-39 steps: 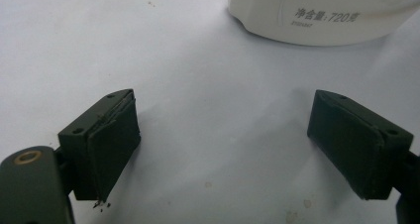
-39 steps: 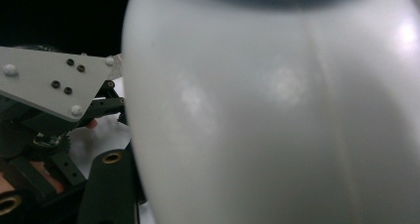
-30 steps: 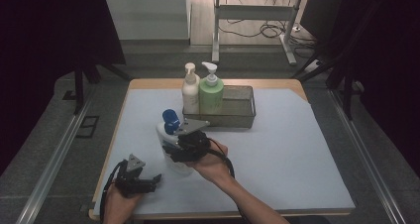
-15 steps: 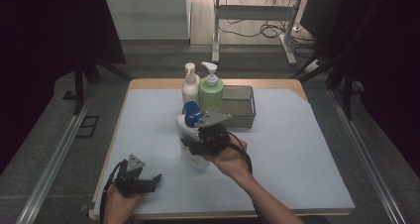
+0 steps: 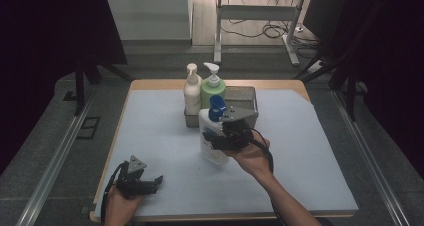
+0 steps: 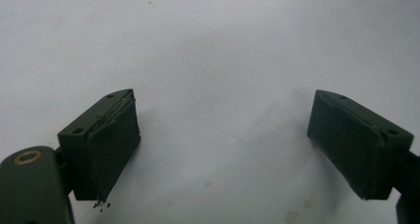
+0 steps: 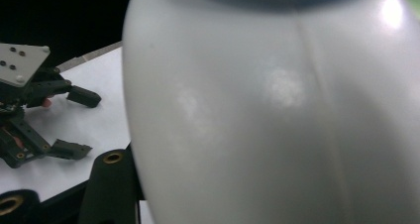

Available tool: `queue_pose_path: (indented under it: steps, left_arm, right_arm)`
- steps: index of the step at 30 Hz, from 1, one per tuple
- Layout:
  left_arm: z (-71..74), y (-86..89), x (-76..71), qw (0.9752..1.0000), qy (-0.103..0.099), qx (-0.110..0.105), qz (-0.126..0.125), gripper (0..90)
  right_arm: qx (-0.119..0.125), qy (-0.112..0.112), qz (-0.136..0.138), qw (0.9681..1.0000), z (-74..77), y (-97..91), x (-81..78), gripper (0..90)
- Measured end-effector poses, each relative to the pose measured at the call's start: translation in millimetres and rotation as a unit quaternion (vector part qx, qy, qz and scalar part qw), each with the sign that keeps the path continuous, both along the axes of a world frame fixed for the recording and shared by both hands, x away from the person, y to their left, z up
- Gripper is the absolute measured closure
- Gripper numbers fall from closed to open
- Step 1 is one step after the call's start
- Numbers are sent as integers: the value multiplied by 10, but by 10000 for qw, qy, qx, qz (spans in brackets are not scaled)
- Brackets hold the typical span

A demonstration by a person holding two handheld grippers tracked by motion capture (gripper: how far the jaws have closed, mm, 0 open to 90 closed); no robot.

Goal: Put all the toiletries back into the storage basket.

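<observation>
A white bottle [image 5: 209,145] with a blue cap [image 5: 216,108] hangs upright just above the pale mat, in front of the wire basket [image 5: 246,98]. My right gripper [image 5: 218,138] is shut on its body from the right side. In the right gripper view the white bottle [image 7: 277,110] is pressed close against the camera, with one black jaw showing at the lower left. My left gripper [image 5: 154,181] rests at the front left of the mat, open with nothing between its jaws; its pads [image 6: 111,144] stand wide over bare mat.
The basket at the back centre holds a cream pump bottle [image 5: 191,88] and a green pump bottle [image 5: 213,88] at its left end. The mat [image 5: 310,151] covers a wooden table, whose front edge is close to my left hand. The left gripper [image 7: 81,123] lies off to the left in the right gripper view.
My right gripper has carried the white bottle to the right and toward the basket, rising slightly. The left gripper has stayed where it was.
</observation>
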State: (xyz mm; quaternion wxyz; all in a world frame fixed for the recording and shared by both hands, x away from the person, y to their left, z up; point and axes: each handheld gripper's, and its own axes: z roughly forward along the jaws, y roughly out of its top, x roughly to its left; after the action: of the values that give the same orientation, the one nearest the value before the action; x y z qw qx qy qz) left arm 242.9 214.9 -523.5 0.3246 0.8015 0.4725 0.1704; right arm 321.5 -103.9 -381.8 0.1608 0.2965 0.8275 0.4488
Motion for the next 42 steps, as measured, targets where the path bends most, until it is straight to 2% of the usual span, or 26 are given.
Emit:
queue_pose_path:
  steps: [20,26,32,42]
  left_arm:
    - [1,-1,0,10000,2,6,4,123]
    - [1,-1,0,10000,3,8,3,123]
    - [1,-1,0,10000,3,8,3,122]
    - [1,0,0,10000,6,7,2,123]
  right_arm:
    - [40,12,-518,9986,211,-516,128,403]
    - [74,-18,-730,9973,329,-663,210,403]
    - [122,-35,-879,9960,407,-742,267,403]
    - [190,-129,-1204,9925,498,-837,473,404]
